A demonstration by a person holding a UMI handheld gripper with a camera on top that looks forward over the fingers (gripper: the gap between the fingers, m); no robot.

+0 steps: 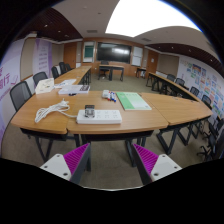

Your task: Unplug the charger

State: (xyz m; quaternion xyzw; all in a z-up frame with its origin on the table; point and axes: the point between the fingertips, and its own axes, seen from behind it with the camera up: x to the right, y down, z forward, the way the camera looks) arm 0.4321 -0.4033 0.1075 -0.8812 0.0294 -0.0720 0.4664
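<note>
- The gripper (110,160) hangs in the air short of the near table (60,118), its two fingers spread wide with nothing between them.
- The left pad (77,158) and the right pad (146,158) are magenta and well apart; only floor shows in the gap.
- The power strip (98,116) lies flat on the near table, close to its front edge, beyond the fingers and a little left of the midline between them.
- A dark charger (89,112) appears to sit plugged into the strip's left half, though it is too small to be sure of its shape.
- A white cable (50,110) lies in loose coils on the same table, just left of the strip, and runs toward it.
- A green sheet (133,100) lies behind the strip and to its right, on the table top.
- A small white object (108,95) rests behind the strip, near the sheet's left edge; I cannot tell what it is.
- Papers (70,88) lie farther back and left of the strip.
- Black chairs (20,94) stand along the left side, well behind the strip.
- More tables (185,105) run to the right of the strip and back along the room.
- A dark screen (110,50) hangs on the far wall, straight beyond the strip.
- A bright ceiling light (150,14) glows high above the strip.
</note>
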